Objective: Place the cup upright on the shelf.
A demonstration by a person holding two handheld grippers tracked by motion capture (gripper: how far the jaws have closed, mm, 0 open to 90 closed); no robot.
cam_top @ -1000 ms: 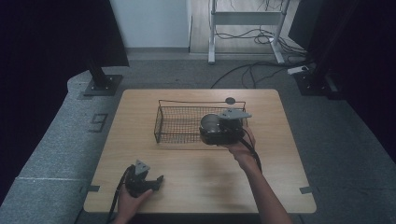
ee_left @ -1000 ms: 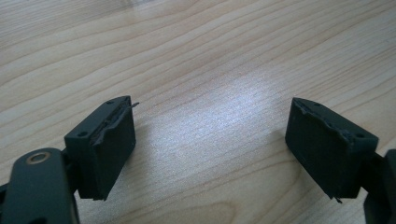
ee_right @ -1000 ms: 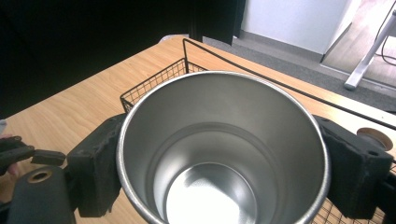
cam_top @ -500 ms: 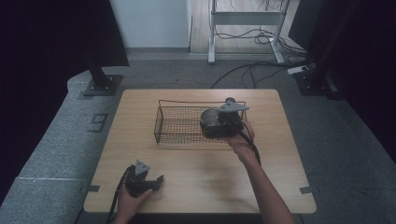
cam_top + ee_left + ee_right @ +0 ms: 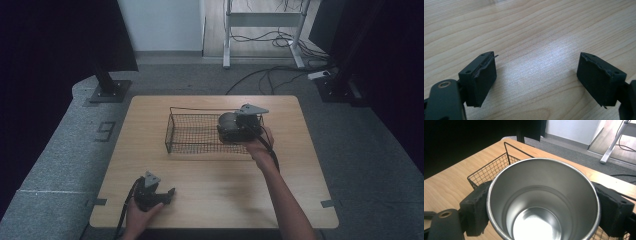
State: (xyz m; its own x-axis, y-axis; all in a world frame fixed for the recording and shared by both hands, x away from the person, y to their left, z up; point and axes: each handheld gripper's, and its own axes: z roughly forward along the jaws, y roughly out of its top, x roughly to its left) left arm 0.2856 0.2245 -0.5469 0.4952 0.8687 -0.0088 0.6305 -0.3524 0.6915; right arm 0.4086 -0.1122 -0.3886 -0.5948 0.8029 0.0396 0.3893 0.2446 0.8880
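Note:
In the right gripper view, a steel cup (image 5: 541,202) with a shiny, empty inside sits mouth up between the two black jaws of my right gripper (image 5: 544,206), which is shut on its sides. In the high view, my right gripper (image 5: 231,129) holds the cup (image 5: 226,121) over the right end of the black wire basket (image 5: 192,134). Wire mesh of the basket (image 5: 489,170) shows behind and below the cup. I cannot tell whether the cup touches the basket floor. My left gripper (image 5: 169,193) rests near the table's front left, and its jaws (image 5: 536,77) stand wide open over bare wood.
The light wooden table (image 5: 210,200) has free room in front of the basket and to its left. Grey carpet surrounds the table. A black stand base (image 5: 107,90) is at the back left, with cables and a metal frame (image 5: 265,30) behind.
My right gripper has carried the cup slightly away from the person, farther over the basket's right end. The left gripper has not moved.

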